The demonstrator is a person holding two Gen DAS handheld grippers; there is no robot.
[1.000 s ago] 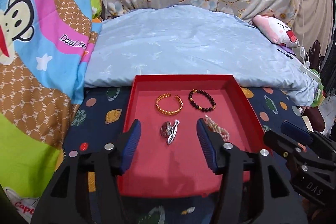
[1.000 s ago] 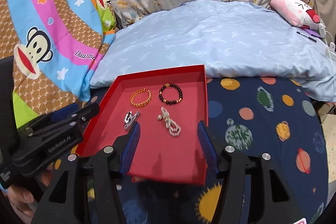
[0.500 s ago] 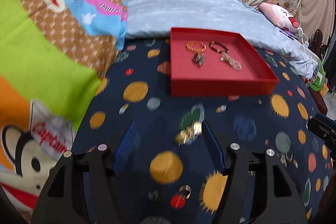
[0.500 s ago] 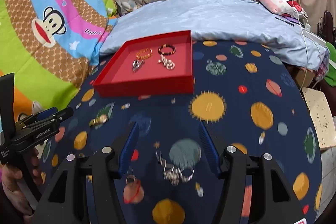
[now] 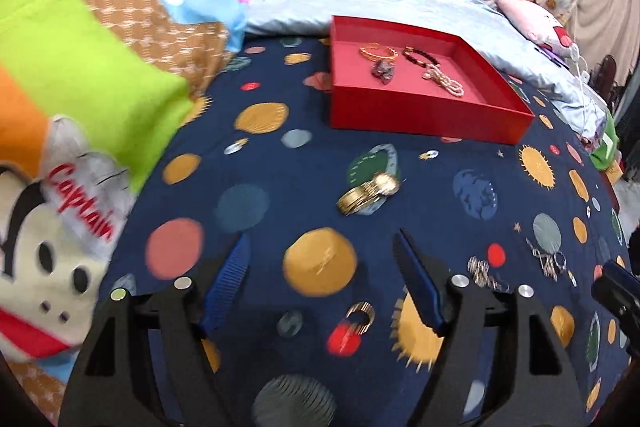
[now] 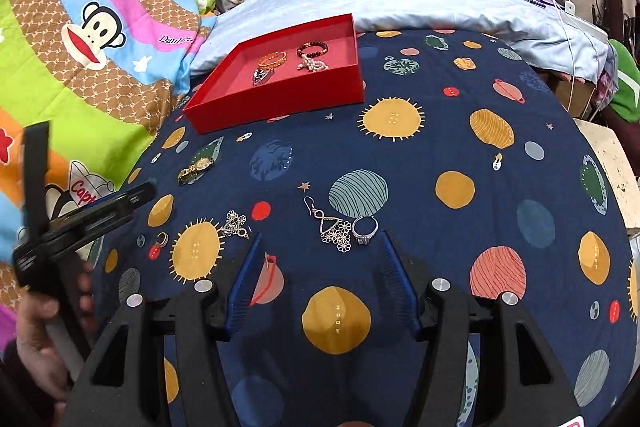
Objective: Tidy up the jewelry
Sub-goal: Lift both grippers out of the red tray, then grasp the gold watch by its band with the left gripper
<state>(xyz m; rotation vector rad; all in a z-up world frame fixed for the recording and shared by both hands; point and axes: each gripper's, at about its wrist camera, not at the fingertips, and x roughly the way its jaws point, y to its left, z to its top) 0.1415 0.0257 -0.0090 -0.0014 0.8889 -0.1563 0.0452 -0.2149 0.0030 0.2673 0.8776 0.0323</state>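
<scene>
Now both tools gape empty: left tool [image 5: 322,259], right tool [image 6: 320,253]; metal-link watch [image 5: 367,193], filigree earring [image 6: 332,227], ring [image 6: 365,227] on cloth.

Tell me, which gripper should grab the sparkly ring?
The right gripper, probably. It is open, and the silver ring lies just ahead of its right finger. The left gripper sits farther off, nearer the gold watch.

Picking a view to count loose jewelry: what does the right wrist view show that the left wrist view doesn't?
Right wrist only: a sharp silver ring beside the dangling earring, and the person's hand holding the left hand-held gripper.
Left wrist only: nothing extra; it is more blurred.
Both: the red tray with bracelets, the gold watch on the planet-print sheet, and open jaws.
</scene>
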